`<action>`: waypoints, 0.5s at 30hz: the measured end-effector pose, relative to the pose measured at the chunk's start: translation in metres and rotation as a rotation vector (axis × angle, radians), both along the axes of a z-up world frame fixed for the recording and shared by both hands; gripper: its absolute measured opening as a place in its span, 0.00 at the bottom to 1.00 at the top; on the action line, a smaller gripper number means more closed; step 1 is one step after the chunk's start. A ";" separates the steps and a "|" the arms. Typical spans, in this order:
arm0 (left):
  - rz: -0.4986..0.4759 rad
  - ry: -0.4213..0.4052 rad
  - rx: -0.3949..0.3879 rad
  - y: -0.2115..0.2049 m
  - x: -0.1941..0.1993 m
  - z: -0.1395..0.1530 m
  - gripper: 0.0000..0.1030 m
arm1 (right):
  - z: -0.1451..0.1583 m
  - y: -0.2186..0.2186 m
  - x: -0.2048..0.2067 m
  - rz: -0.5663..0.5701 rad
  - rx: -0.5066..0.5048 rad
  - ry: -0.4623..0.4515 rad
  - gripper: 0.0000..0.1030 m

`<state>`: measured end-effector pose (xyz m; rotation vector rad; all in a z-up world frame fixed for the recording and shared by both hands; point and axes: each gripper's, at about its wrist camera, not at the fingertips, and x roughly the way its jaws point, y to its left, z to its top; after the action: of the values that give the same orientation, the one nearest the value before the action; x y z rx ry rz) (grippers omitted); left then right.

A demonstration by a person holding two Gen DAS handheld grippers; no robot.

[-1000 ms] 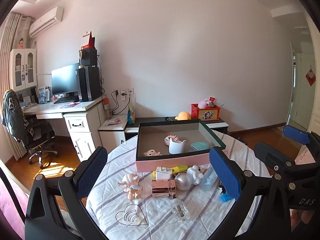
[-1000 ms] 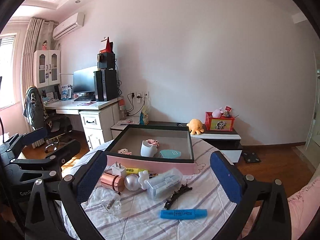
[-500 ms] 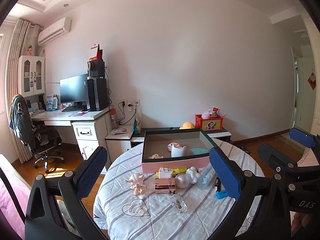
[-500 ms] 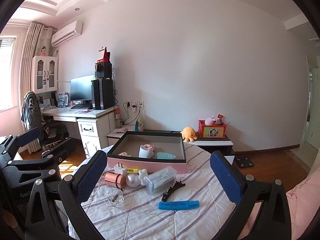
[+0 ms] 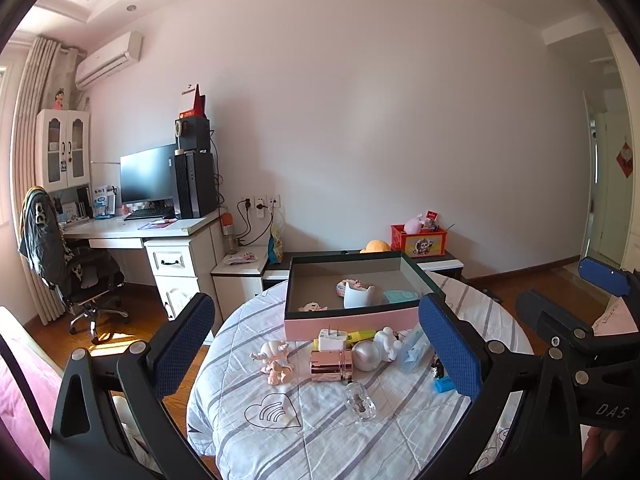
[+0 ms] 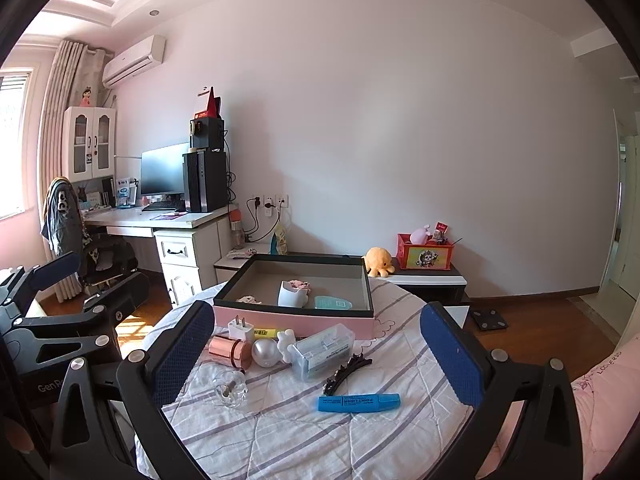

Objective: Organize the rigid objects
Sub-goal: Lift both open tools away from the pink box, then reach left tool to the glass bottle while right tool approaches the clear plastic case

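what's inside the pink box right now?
Inside the pink box: a white cup with a pink item behind it, a teal card lying flat, and a small pink piece at left. The near wall hides the floor just behind it.

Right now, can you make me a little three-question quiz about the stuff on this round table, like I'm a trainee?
1. True or false: the blue highlighter pen lies inside the pink box with the dark rim.
2. Which lies nearest the right gripper? A) white cat-eared cup B) black hair clip C) white plug adapter
3. Fill in: both grippers, left too, are ____ and hold nothing.

Key: 1 false, it lies on the striped cloth; 2 B; 3 open.
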<state>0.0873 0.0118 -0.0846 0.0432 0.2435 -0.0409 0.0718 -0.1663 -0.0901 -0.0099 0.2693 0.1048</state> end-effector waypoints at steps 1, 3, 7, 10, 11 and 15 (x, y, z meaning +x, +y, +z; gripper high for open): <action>-0.005 0.013 0.000 0.001 0.002 -0.003 1.00 | -0.003 0.000 0.003 0.005 0.003 0.012 1.00; -0.018 0.052 0.002 0.002 0.008 -0.012 1.00 | -0.011 -0.001 0.008 0.009 0.006 0.035 1.00; -0.027 0.124 -0.007 0.007 0.019 -0.034 1.00 | -0.035 0.000 0.024 0.024 -0.003 0.106 1.00; -0.019 0.186 0.000 0.006 0.030 -0.055 1.00 | -0.057 0.000 0.037 0.029 0.000 0.170 1.00; -0.018 0.209 0.004 0.005 0.035 -0.062 1.00 | -0.064 0.000 0.042 0.028 -0.002 0.190 1.00; -0.022 0.307 -0.004 -0.002 0.056 -0.089 1.00 | -0.091 -0.005 0.058 0.016 0.000 0.258 1.00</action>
<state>0.1433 0.0101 -0.1738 0.0351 0.5497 -0.0705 0.1295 -0.1717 -0.1809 0.0017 0.5272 0.1216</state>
